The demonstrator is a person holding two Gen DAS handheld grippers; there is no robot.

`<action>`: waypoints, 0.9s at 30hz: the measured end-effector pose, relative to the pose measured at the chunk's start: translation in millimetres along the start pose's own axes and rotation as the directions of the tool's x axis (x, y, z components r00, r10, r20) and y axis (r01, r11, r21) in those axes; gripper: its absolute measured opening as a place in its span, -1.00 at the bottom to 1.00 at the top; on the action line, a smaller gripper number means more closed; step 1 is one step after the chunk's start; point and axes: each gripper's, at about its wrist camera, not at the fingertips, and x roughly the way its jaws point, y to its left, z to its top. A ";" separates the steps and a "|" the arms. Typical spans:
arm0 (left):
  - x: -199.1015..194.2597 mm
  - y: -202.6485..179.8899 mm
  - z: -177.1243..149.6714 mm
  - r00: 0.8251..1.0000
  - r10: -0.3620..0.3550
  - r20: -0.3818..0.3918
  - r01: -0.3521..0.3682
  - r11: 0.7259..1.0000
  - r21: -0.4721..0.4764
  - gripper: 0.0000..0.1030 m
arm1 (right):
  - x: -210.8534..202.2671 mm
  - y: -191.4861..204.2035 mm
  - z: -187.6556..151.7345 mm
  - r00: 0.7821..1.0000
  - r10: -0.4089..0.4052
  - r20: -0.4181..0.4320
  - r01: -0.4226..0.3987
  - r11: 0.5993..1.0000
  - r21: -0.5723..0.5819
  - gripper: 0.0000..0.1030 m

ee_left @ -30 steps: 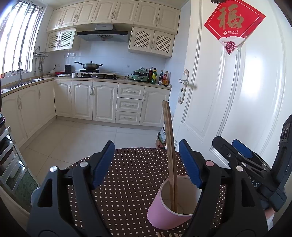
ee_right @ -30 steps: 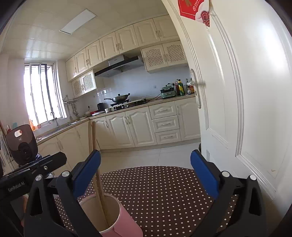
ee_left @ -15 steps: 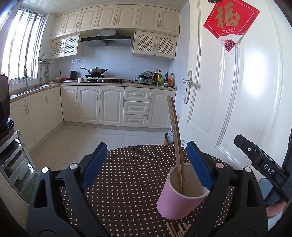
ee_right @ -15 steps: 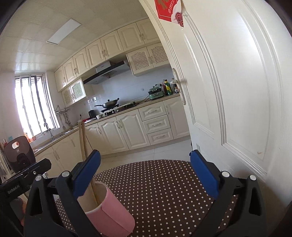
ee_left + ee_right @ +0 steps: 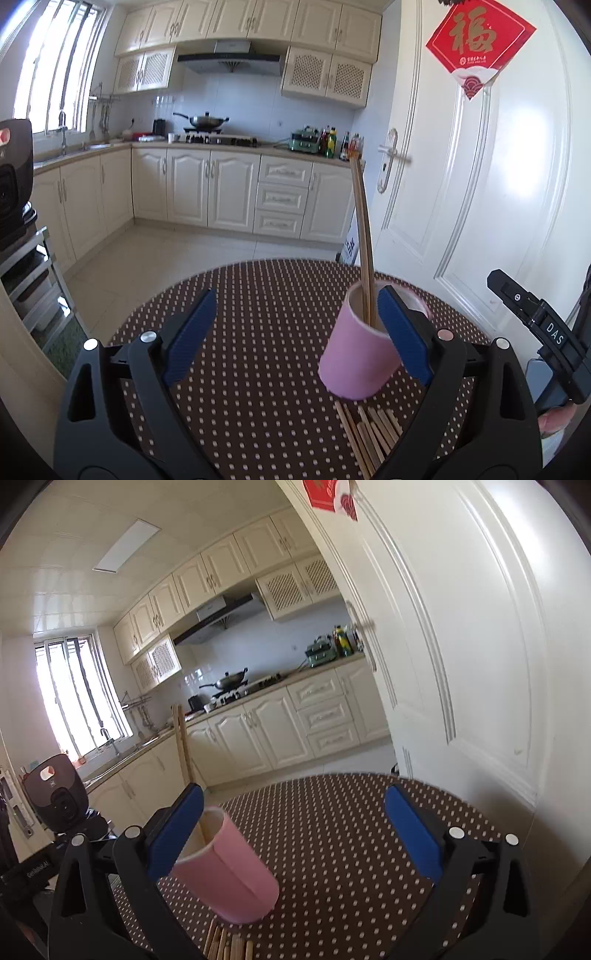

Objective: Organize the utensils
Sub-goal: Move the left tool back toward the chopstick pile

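One pink cup [image 5: 360,356] stands on the dotted table [image 5: 258,317], tan inside, with two thin wooden chopsticks [image 5: 362,236] upright in it. Both the left gripper [image 5: 295,336] and the right gripper [image 5: 295,830] gape wide and hold nothing. The cup sits ahead of the left gripper's right jaw and the right gripper's left jaw, while a bundle of loose chopsticks [image 5: 369,432], too crowded to count, lies nearer than the cup.

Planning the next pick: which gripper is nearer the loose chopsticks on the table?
Hard to call. The chopsticks lie in front of the cup, low between the left gripper's fingers and low-left of the right gripper.
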 end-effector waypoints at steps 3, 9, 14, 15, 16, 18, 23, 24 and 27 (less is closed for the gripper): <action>3.8 0.6 -24.5 0.996 0.021 -0.090 -0.021 1.000 0.001 0.70 | -4.8 -1.6 -8.5 0.998 0.018 -0.061 -0.016 1.000 0.023 0.84; -10.6 -4.0 -36.4 0.998 -0.023 -0.065 0.024 0.999 0.023 0.70 | -16.0 7.9 -30.2 0.990 0.026 -0.139 -0.027 1.000 -0.004 0.84; -11.8 -5.7 -43.3 0.992 -0.004 -0.124 0.007 1.000 0.020 0.70 | -16.8 15.9 -42.1 0.977 0.036 -0.209 -0.044 0.998 -0.034 0.61; -13.6 -6.5 -44.5 0.991 -0.006 -0.130 0.009 1.000 0.022 0.70 | -17.2 16.3 -42.9 0.975 0.041 -0.220 -0.050 0.998 -0.035 0.59; -15.9 -8.0 -45.9 0.991 -0.010 -0.136 0.014 1.000 0.028 0.70 | -18.5 16.8 -44.1 0.972 0.051 -0.231 -0.061 0.998 -0.036 0.56; -19.9 -12.3 -50.1 0.988 -0.023 -0.155 0.030 0.999 0.044 0.70 | -18.6 18.8 -48.1 0.964 0.046 -0.261 -0.063 0.996 -0.056 0.51; -20.5 -20.7 -53.2 0.981 0.005 -0.195 0.009 0.998 0.068 0.70 | -9.9 22.9 -59.4 0.941 0.016 -0.337 -0.054 0.993 -0.106 0.28; -19.2 -22.0 -53.5 0.979 0.006 -0.206 0.010 0.997 0.075 0.70 | -7.3 24.1 -60.2 0.933 0.017 -0.359 -0.062 0.992 -0.113 0.26; -14.4 -26.4 -55.8 0.967 0.001 -0.254 0.021 0.996 0.086 0.70 | 1.7 29.1 -66.0 0.898 0.018 -0.439 -0.087 0.987 -0.137 0.19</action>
